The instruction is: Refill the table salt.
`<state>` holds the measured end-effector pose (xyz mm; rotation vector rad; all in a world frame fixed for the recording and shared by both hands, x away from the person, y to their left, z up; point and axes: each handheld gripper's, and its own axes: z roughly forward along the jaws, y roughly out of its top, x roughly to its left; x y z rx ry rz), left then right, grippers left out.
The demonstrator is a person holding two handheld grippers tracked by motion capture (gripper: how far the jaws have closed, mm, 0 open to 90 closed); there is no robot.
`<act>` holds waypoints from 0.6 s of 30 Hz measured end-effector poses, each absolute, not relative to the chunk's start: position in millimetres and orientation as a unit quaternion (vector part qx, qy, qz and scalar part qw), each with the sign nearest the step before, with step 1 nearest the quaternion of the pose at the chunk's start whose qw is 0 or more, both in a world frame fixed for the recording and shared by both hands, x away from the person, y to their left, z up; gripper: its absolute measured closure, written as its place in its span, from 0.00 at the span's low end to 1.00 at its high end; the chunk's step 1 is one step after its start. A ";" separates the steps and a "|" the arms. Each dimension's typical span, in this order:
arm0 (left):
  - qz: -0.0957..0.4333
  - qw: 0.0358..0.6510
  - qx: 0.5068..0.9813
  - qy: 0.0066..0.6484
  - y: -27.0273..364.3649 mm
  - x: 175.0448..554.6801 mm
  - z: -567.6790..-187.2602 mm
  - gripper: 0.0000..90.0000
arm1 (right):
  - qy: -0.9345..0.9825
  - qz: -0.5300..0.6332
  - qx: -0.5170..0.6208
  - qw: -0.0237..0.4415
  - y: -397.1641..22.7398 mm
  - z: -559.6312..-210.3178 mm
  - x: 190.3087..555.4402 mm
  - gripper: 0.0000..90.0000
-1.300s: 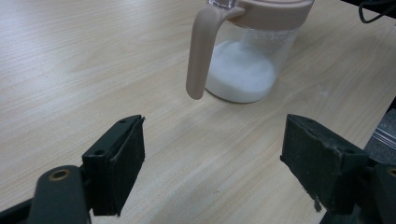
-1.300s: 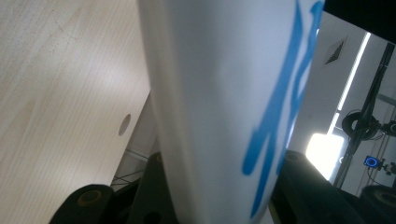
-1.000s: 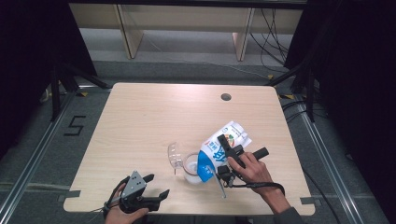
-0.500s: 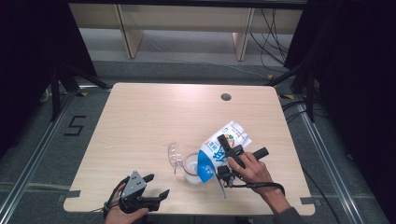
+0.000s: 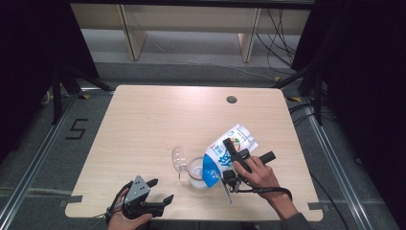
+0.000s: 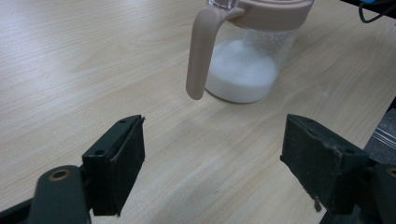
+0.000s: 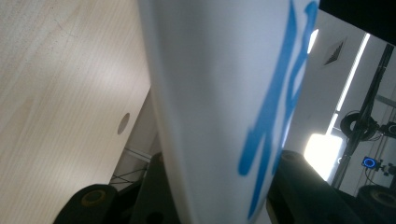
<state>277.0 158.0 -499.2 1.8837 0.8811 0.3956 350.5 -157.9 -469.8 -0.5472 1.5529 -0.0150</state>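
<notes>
Two grippers are in play, and only one is loaded. Farthest left in the high view, the left gripper is held low at the near edge of the table, its jaws spread wide with nothing between them; in the left gripper view the bare wood is seen through the gap. Ahead of those jaws and a little to their right the jug is found, upright, white liquid pooled in its bottom, its beige handle hanging down on the side facing the idle gripper. A clear hinged lid is seen flipped open on the jug's far-left side.

Moving right, the carton is clamped across its body by the right gripper, whose jaws are closed partway on its white and blue sides, as the right gripper view confirms. The carton's long axis is tilted, its top dropped down-left toward the jug's mouth, its base raised up-right away from the hand. The jug sits just beside the right gripper, directly under the lowered end. Pouring is judged to be under way; the tilt alone would govern the flow, with the left gripper near enough to steady the handle.
</notes>
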 end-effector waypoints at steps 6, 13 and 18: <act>0.160 0.492 0.773 0.368 157.7 277.0 -499.6 0.23 | 0.692 -0.006 -0.243 0.680 -158.1 -469.9 350.6 0.82; 0.161 0.488 0.774 0.369 157.5 276.4 -499.3 0.23 | 0.691 -0.006 -0.243 0.680 -158.2 -469.9 350.3 0.82; 0.161 0.489 0.774 0.369 157.8 276.8 -499.4 0.23 | 0.689 -0.010 -0.247 0.682 -157.9 -469.4 350.2 0.82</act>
